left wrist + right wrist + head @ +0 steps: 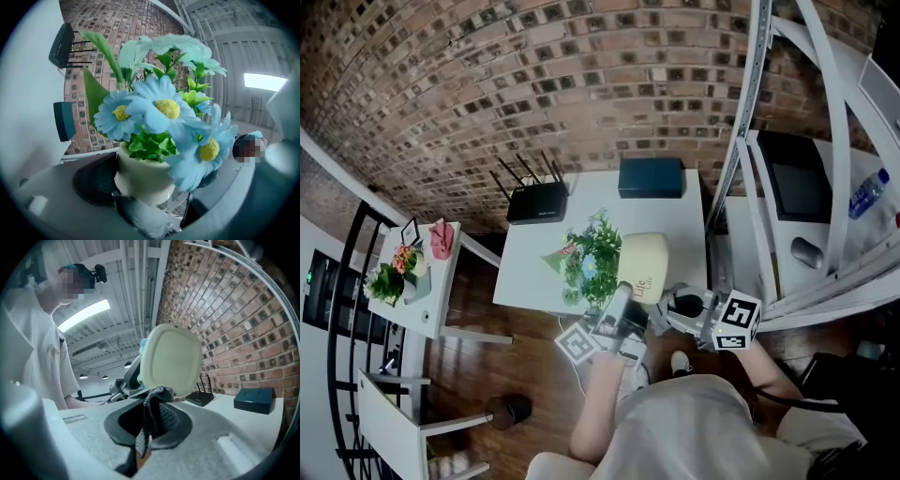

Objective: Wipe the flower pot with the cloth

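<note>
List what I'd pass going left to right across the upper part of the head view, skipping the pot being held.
Potted flowers on the side table → black router → dark blue box → black screen → water bottle.

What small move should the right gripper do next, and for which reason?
Probably slide the cloth across the base of the flower pot. The right gripper pinches the cloth right at that base's lower edge, and the left gripper holds the pot tilted.
</note>
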A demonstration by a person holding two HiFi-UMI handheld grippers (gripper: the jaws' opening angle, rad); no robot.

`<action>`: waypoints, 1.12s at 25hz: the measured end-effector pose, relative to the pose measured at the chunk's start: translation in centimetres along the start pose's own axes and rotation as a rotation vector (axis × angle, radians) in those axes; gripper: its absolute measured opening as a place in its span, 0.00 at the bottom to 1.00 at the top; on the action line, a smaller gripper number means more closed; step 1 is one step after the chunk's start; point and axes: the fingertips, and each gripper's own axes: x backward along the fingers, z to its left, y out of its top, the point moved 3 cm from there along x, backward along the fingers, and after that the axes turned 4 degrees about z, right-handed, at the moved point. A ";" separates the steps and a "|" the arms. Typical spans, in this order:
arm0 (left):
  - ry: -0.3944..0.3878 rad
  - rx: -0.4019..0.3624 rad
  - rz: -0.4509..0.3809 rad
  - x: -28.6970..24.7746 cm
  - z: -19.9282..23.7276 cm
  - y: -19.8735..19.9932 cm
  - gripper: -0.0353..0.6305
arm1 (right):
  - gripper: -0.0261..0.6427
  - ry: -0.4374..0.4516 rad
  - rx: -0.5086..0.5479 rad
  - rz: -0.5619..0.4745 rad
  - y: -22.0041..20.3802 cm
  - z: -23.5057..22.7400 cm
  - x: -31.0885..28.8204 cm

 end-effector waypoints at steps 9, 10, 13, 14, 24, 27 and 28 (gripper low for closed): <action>0.002 0.003 0.071 0.5 0.9 -1.2 0.74 | 0.04 0.045 0.207 -0.171 7.8 2.3 2.8; -0.002 0.009 0.075 0.6 0.8 -1.5 0.74 | 0.04 0.040 0.220 -0.199 8.7 2.0 3.2; 0.000 0.024 0.082 0.8 0.8 -2.3 0.74 | 0.04 0.008 0.224 -0.269 10.8 0.8 4.1; 0.001 0.029 0.086 1.0 0.8 -2.5 0.74 | 0.04 -0.008 0.222 -0.286 11.3 0.3 4.4; -0.079 0.095 0.055 2.1 -1.3 -2.5 0.74 | 0.04 -0.243 0.036 -0.277 9.9 -6.9 4.6; -0.123 0.146 0.007 2.3 -1.8 -2.0 0.74 | 0.04 -0.255 0.028 -0.168 6.7 -7.1 2.6; -0.130 0.152 -0.005 2.2 -1.9 -1.9 0.74 | 0.04 -0.252 0.016 -0.143 5.7 -6.8 2.0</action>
